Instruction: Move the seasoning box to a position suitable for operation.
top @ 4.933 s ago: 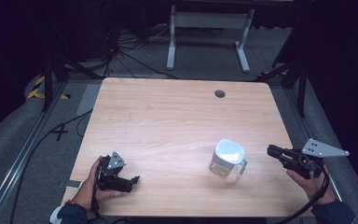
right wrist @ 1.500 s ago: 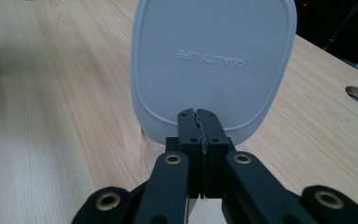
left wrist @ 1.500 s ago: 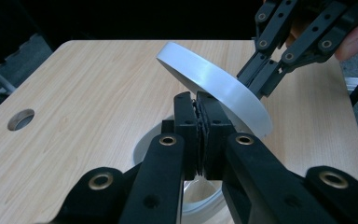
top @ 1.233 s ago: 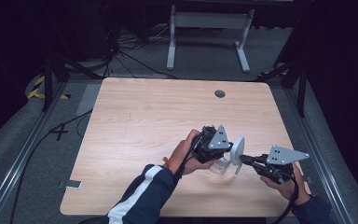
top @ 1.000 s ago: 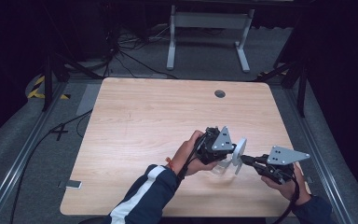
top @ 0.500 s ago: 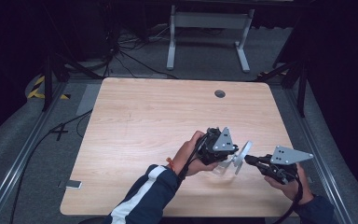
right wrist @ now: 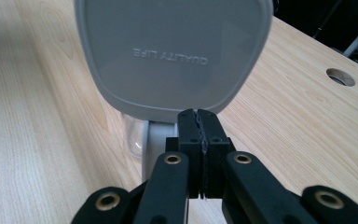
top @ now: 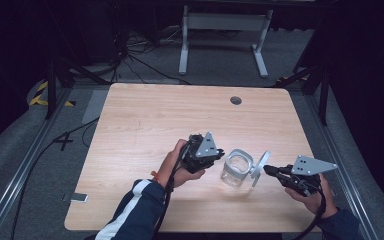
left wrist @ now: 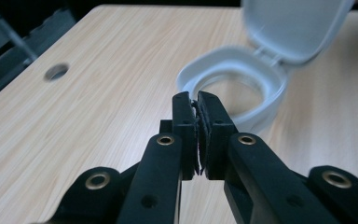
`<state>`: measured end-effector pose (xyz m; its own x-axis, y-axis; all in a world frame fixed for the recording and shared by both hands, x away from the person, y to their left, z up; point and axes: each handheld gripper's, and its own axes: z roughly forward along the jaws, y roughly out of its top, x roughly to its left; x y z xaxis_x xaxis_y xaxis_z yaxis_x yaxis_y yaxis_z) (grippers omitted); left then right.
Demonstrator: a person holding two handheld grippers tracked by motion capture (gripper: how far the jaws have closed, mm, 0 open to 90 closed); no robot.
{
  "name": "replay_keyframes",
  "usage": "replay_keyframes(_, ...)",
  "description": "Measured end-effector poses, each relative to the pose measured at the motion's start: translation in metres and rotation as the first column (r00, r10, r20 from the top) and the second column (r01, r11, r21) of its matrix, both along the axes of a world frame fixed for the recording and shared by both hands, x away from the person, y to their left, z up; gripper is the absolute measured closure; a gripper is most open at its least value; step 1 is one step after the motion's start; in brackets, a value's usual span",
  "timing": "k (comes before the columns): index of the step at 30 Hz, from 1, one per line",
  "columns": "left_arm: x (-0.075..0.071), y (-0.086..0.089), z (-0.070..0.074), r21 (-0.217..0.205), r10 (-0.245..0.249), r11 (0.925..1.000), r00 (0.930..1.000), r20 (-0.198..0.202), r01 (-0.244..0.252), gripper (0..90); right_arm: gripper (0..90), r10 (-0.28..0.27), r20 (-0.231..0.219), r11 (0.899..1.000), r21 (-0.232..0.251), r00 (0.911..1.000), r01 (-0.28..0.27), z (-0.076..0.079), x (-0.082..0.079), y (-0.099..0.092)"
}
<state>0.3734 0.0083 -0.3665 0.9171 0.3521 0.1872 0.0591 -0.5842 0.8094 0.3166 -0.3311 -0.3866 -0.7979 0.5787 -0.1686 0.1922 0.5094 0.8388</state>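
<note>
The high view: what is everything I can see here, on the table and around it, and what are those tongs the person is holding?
Table: one, light wood, centre, with a round hole near its far edge.
Container: one, clear with a white rim, near the table's front right, standing open.
Lid: one, white-grey, hinged, swung up on the container's right side.
Metal stand: one, grey, on the floor beyond the table.
Cables: several, black, on the floor at far left.
Small flat object: one, grey, on the floor left of the table.
Left tongs: black, closed, beside the container's rim.
Right tongs: black, closed, at the lid's edge.
</note>
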Motion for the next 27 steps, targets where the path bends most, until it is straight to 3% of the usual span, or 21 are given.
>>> replay_keyframes(6, 0.001, 0.042, -0.017, 0.042, 0.1, 0.9942, 0.9948, -0.021, -0.099, 85.5, 89.7, -0.015, -0.007, 1.0, 0.001, 0.9999, 0.015, -0.001, 0.0, -0.006)
replay_keyframes(7, 0.001, 0.042, -0.017, 0.042, 0.1, 0.9942, 0.9948, -0.021, -0.099, 85.3, 89.7, -0.015, -0.007, 1.0, 0.001, 0.9999, 0.015, -0.001, 0.0, -0.006)
replay_keyframes(12, -0.004, 0.078, -0.035, 0.084, 0.182, 0.9804, 0.9827, -0.038, -0.178, 85.1, 89.7, -0.028, -0.007, 1.0, -0.009, 0.9996, 0.028, -0.001, -0.001, -0.011)
replay_keyframes(18, -0.011, 0.116, -0.049, 0.113, 0.255, 0.9622, 0.9653, -0.056, -0.248, 84.2, 89.6, -0.043, -0.016, 0.999, -0.015, 0.9989, 0.043, -0.003, -0.001, -0.015)
replay_keyframes(20, -0.013, 0.128, -0.055, 0.12, 0.284, 0.9538, 0.9566, -0.064, -0.275, 83.4, 89.6, -0.045, -0.017, 0.999, -0.019, 0.9988, 0.045, -0.004, -0.001, -0.017)
replay_keyframes(21, -0.013, 0.128, -0.055, 0.12, 0.284, 0.9538, 0.9566, -0.064, -0.275, 83.2, 89.6, -0.045, -0.017, 0.999, -0.019, 0.9988, 0.045, -0.004, -0.001, -0.017)
replay_keyframes(27, -0.02, 0.161, -0.067, 0.147, 0.357, 0.9273, 0.9312, -0.072, -0.344, 81.4, 89.6, -0.046, -0.009, 0.999, -0.028, 0.9989, 0.046, -0.003, -0.004, -0.019)
